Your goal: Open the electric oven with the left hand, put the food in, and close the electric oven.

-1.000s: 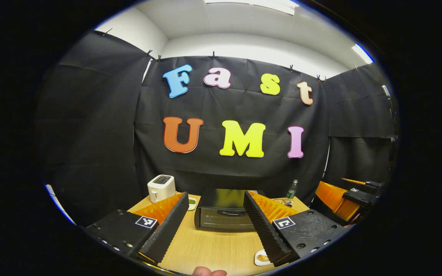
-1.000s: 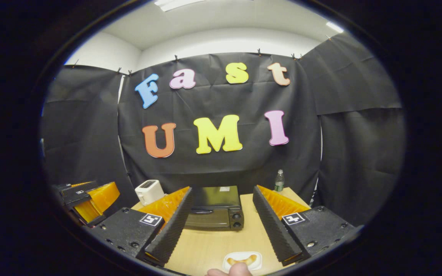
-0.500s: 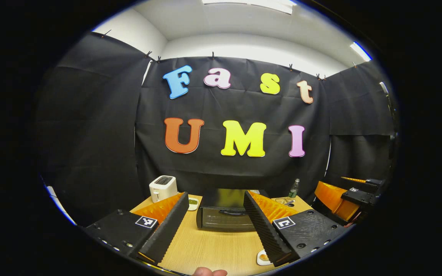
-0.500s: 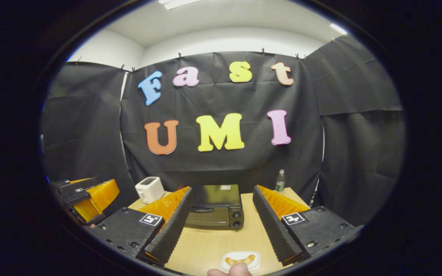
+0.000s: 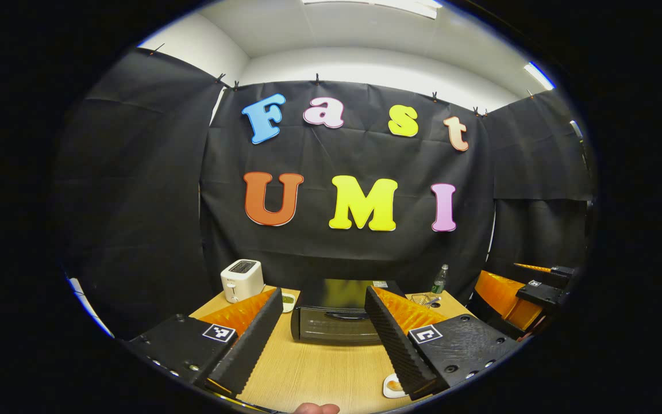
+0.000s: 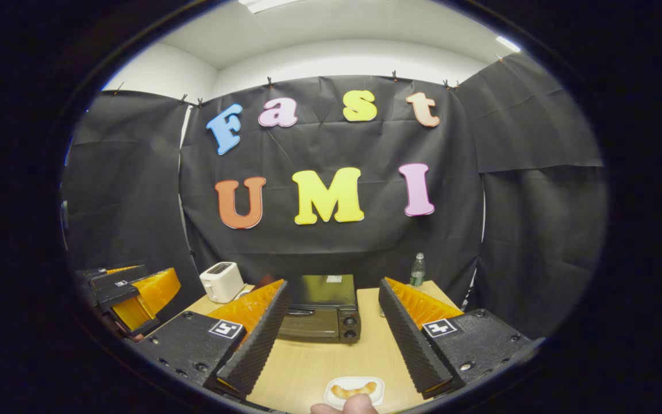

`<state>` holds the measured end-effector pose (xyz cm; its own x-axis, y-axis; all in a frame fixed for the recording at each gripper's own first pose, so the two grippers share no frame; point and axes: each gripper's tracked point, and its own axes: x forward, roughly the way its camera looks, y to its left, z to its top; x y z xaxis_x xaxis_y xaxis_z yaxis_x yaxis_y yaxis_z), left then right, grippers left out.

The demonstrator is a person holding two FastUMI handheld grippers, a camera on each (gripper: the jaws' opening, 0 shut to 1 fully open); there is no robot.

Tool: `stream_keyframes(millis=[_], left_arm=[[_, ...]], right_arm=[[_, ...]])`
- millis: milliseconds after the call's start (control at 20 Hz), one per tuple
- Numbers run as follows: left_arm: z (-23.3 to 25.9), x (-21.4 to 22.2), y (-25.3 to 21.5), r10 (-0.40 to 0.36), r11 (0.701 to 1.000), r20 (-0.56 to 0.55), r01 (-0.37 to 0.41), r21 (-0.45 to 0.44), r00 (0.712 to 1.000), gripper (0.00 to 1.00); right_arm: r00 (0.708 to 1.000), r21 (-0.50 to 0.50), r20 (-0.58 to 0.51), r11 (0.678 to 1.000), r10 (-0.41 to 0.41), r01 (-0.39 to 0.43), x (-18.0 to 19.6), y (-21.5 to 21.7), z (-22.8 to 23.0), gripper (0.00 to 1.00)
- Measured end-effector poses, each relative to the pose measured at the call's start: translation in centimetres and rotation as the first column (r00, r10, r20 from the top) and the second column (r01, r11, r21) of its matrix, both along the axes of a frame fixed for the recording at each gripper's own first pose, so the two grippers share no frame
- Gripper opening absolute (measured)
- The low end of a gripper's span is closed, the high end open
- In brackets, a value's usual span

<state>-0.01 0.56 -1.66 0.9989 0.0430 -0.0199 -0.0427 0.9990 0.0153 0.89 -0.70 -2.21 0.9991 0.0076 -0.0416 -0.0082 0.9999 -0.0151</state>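
Your left gripper (image 5: 322, 328) has its fingers apart with the closed electric oven (image 5: 334, 310) beyond and between them on the desk (image 5: 319, 374). Your right gripper (image 6: 331, 322), fingers apart too, sees the oven's knobs (image 6: 349, 328) and a whole white plate (image 6: 354, 392) holding the food (image 6: 353, 390) between its fingers; the left gripper view cuts that plate off behind its right-hand finger. A toaster (image 5: 242, 280) and a bottle (image 6: 417, 270) stand farther back

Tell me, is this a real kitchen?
Probably not: it looks like a recording booth set up as a pretend kitchen. Black cloth hangs all around as walls, and one wooden table holds an oven, a toaster and a bottle.
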Motion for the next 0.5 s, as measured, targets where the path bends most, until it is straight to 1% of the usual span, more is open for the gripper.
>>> stream_keyframes(millis=[300, 500], left_arm=[[-0.9, 0.5, -1.0, -0.002, 1.000, -0.033, 0.002, 0.009, 0.999, 0.94], [-1.0, 1.2, -1.5, -0.006, 1.000, -0.037, 0.006, 0.001, 0.999, 0.94]], right_arm=[[1.000, 0.000, -0.019, 1.000, 0.025, -0.025, 0.6, -0.3, -1.1, 0.96], [0.999, 0.017, -0.036, 1.000, 0.021, -0.021, 1.1, -1.3, -1.7, 0.96]])
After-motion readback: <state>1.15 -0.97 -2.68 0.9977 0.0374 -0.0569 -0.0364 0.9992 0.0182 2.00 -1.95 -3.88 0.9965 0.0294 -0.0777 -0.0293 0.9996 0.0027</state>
